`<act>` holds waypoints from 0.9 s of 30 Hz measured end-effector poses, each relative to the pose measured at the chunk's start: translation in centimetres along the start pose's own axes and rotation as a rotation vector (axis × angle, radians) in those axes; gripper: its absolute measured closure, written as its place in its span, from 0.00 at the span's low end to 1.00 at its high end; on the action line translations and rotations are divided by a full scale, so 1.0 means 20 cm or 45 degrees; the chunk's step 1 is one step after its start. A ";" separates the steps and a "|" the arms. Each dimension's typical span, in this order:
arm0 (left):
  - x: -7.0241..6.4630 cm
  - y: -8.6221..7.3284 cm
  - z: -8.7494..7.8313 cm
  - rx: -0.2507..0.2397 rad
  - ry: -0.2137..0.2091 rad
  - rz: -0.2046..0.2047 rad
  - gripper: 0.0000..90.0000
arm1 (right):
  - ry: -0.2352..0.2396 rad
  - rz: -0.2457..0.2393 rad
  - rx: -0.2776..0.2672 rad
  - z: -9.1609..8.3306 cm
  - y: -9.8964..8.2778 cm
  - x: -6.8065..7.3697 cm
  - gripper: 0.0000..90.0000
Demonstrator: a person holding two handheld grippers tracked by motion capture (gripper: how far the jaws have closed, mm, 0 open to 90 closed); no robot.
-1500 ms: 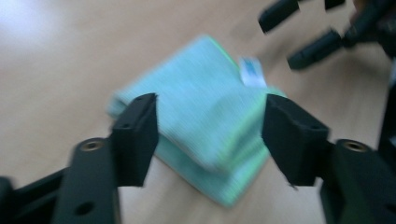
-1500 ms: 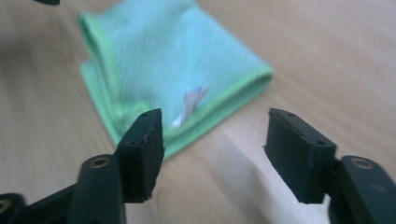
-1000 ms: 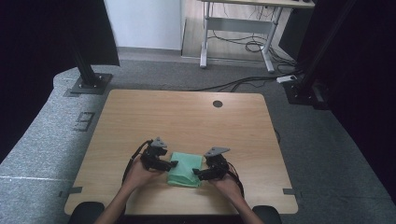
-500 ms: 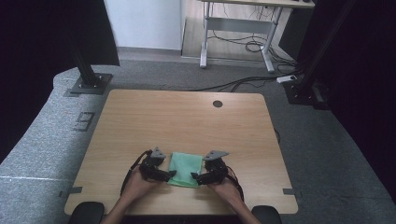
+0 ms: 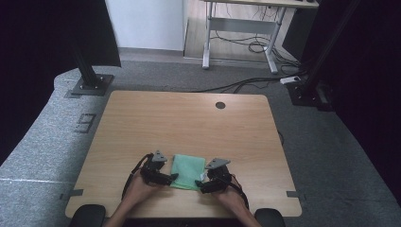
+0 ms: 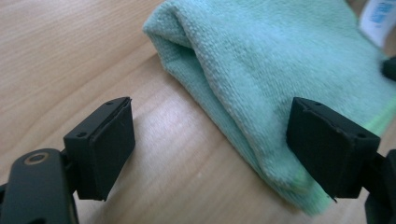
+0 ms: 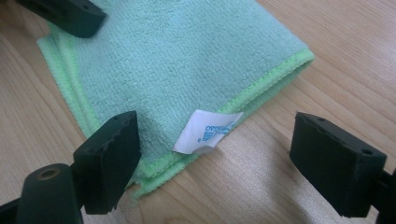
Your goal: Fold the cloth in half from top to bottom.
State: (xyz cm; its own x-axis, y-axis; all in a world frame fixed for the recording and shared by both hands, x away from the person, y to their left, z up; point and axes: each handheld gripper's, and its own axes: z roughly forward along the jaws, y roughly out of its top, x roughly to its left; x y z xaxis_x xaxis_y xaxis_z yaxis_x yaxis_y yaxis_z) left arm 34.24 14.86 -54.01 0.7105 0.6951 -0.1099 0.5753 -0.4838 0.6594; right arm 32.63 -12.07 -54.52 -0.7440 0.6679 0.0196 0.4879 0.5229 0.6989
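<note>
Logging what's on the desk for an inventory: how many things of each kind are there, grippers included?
Green cloth, folded, with a white tag: 1
Grippers, left gripper and right gripper, both open: 2
Total: 3

A light wooden table (image 5: 156, 123) stands on grey carpet. A folded green cloth (image 5: 188, 171) lies flat near its near edge; a round cable hole (image 5: 220, 105) sits toward the far edge.

Mint-green cloth (image 5: 187, 171) with brighter green hem, white-and-blue label (image 7: 207, 132), pale wood-grain table (image 5: 179, 118)
</note>
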 end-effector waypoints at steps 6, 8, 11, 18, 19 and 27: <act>-0.02 -0.05 -0.06 0.004 0.010 -0.001 0.18 | 0.000 0.032 -0.004 0.00 -0.01 0.00 0.16; -0.03 -0.07 -0.06 0.011 0.008 0.006 0.18 | 0.001 0.040 -0.007 0.01 -0.01 -0.01 0.16; -0.05 -0.07 -0.05 0.022 0.009 0.024 0.17 | 0.001 0.049 -0.008 0.01 -0.01 0.00 0.16; 0.02 0.09 -0.06 -0.084 0.009 0.003 0.17 | 0.006 0.051 -0.002 0.01 -0.01 -0.01 0.16; 0.03 0.11 -0.05 -0.096 0.015 -0.009 0.17 | 0.006 0.052 -0.001 0.01 -0.01 -0.01 0.16; 0.13 0.22 0.08 -0.050 0.173 -0.049 0.17 | 0.004 0.060 0.003 0.00 -0.02 -0.01 0.17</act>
State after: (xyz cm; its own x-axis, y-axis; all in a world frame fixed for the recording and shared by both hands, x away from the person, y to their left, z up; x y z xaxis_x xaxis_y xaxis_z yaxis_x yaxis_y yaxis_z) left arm 39.19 13.77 -52.55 0.6252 0.7796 -0.0361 0.5829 -0.4358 0.6858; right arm 32.62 -12.50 -54.72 -0.7213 0.6905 0.0547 0.5239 0.4922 0.6952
